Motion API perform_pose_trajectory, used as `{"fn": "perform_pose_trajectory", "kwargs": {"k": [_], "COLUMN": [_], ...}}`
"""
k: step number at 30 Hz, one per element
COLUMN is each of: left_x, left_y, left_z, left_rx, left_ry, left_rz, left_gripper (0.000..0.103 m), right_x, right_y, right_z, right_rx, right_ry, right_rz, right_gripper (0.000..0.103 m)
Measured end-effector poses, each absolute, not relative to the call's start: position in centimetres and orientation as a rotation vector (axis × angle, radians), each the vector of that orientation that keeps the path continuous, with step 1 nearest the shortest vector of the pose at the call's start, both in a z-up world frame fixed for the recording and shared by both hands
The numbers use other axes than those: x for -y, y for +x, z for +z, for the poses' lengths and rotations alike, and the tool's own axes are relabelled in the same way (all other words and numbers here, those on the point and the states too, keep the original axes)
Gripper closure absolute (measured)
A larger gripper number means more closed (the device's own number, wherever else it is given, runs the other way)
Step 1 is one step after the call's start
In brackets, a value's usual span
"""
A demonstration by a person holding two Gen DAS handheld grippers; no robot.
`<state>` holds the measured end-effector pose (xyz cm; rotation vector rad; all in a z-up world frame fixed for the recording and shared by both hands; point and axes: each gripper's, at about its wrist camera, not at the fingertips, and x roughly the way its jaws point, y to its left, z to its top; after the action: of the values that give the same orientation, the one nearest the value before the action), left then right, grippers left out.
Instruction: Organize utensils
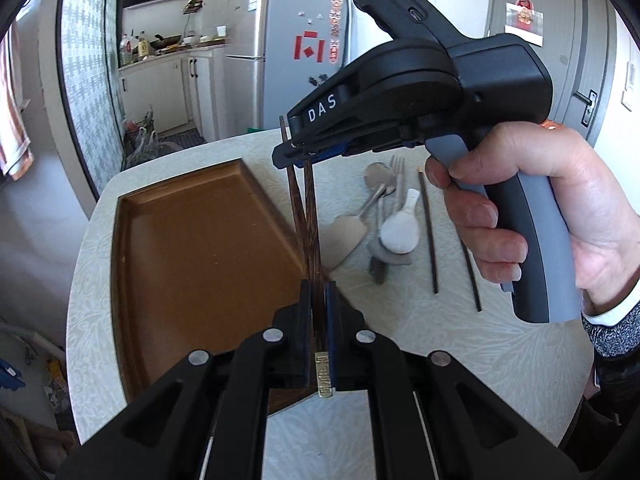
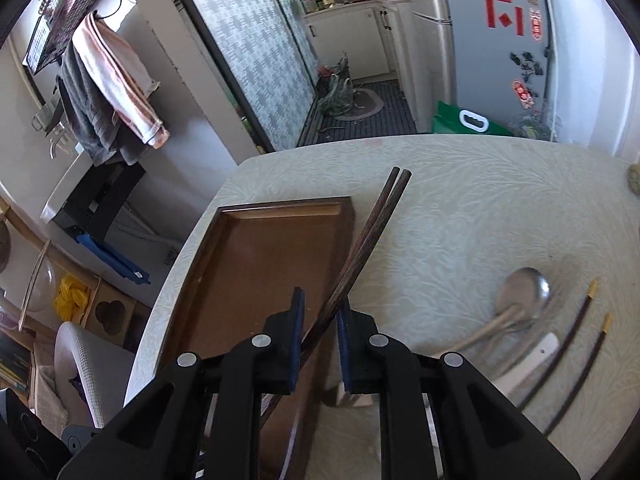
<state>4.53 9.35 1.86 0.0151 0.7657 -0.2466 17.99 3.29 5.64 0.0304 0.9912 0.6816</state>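
A pair of dark brown wooden chopsticks (image 1: 310, 220) (image 2: 372, 224) hangs over the right rim of the brown wooden tray (image 1: 200, 240) (image 2: 260, 260). My left gripper (image 1: 319, 284) is shut on their thick end, where a gold label shows. My right gripper (image 1: 298, 156) (image 2: 320, 312) grips them near the thin end, where they lie slanted between its blue pads. The person's hand (image 1: 540, 208) grips the right gripper's handle. The tray holds nothing.
On the pale patterned table (image 1: 440, 360), right of the tray, lie a metal spoon (image 1: 378, 176) (image 2: 524, 292), a fork (image 1: 398, 168), a white ceramic spoon (image 1: 400, 228), a beige scoop (image 1: 348, 232) and two thin black chopsticks (image 1: 430, 240) (image 2: 576, 320). A fridge stands beyond.
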Motion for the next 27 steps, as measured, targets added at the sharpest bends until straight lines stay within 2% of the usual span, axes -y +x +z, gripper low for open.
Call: {"fn": "perform_pose_trajectory", "kwargs": {"k": [7,16,19,20,21,22,24,27], "left_x": [-13.8,-14.6,-14.5,-14.6,-14.7,-14.7,-14.9,-14.9], "left_y": [4.0,4.3,4.1,4.3,4.2,4.1,4.0,3.4], "left_z": [0.4,-1.4,-1.6,-1.7,-1.7,-1.7,-1.5,-0.7], "left_rx": [-0.804,-0.84,-0.842,-0.846,-0.842,-0.843,-0.828,-0.797], "left_ry": [-0.046,-0.076,-0.052,-0.052,-0.052,-0.051,-0.062,-0.056], "left_rz": [-0.158,-0.153,-0.139,-0.137,-0.13,-0.123,-0.113,-0.105], "left_gripper": [0.095,0.094,0.093,0.093,0.088,0.068,0.045,0.032], "right_x": [-10.4,-12.3,-11.6,-11.4,-11.2,-11.0,-10.2,-8.0], "right_y": [18.9,19.4,19.5,19.5,19.4,19.3,19.0,18.6], "right_z": [3.7,1.6,0.9,0.8,0.8,0.9,1.4,3.0], "right_rx": [-1.028,-1.068,-1.093,-1.094,-1.089,-1.085,-1.072,-1.043], "right_ry": [-0.027,-0.08,-0.051,-0.042,-0.036,-0.031,-0.011,0.013], "right_rz": [0.786,0.748,0.753,0.755,0.76,0.763,0.764,0.776], "right_gripper": [0.088,0.088,0.08,0.067,0.058,0.054,0.043,0.033]}}
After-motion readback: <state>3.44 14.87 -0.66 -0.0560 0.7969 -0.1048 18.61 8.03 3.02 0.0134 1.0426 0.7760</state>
